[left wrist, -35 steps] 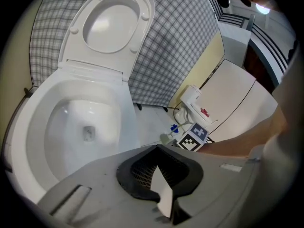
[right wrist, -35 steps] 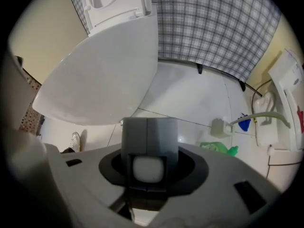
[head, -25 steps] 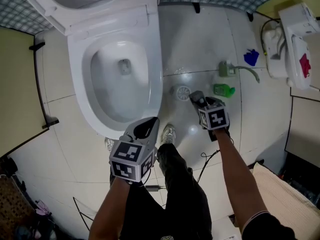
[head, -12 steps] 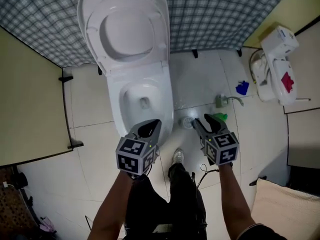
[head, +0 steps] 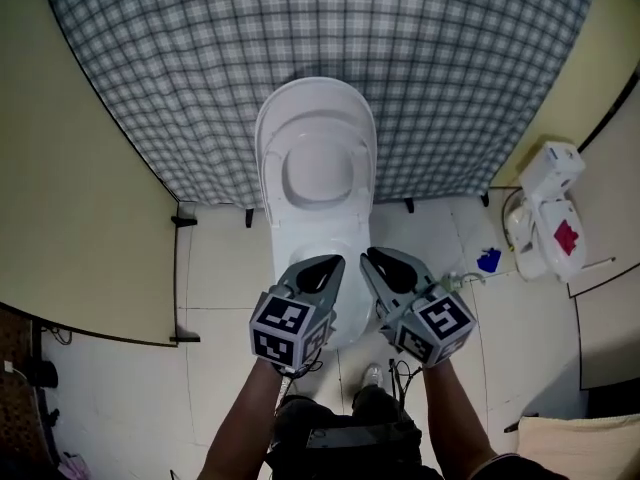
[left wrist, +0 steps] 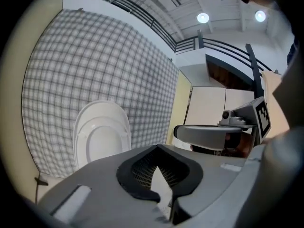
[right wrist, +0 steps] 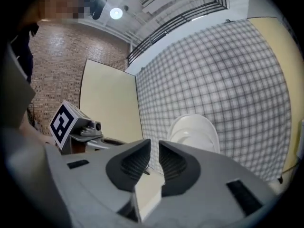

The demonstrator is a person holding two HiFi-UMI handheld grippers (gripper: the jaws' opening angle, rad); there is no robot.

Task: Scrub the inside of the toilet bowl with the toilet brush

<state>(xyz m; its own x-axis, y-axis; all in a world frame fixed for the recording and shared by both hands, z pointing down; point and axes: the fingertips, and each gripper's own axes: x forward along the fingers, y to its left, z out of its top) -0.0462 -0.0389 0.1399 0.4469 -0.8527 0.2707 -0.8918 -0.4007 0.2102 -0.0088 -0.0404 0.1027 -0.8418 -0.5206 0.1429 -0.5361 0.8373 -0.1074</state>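
Saw no toilet brush. Found left tongs closed, empty; right tongs just closed to a slit, empty. Found toilet bowl mostly hidden behind both, lid up; could not judge scrubbing.

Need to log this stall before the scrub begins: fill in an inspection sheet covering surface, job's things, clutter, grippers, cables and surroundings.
Surface: white tiled floor.
Job's things: toilet, lid raised; bowl mostly hidden behind the grippers; toilet brush, nothing seen.
Clutter: blue item on the floor; white unit with a red mark by the right wall.
Grippers: left gripper shut, empty; right gripper has its jaws a narrow gap apart, they have just been closing, nothing between them.
Cables: what looks like a dark cable looping beside the white unit.
Surroundings: plaid wall behind the toilet; cream panels at the left.
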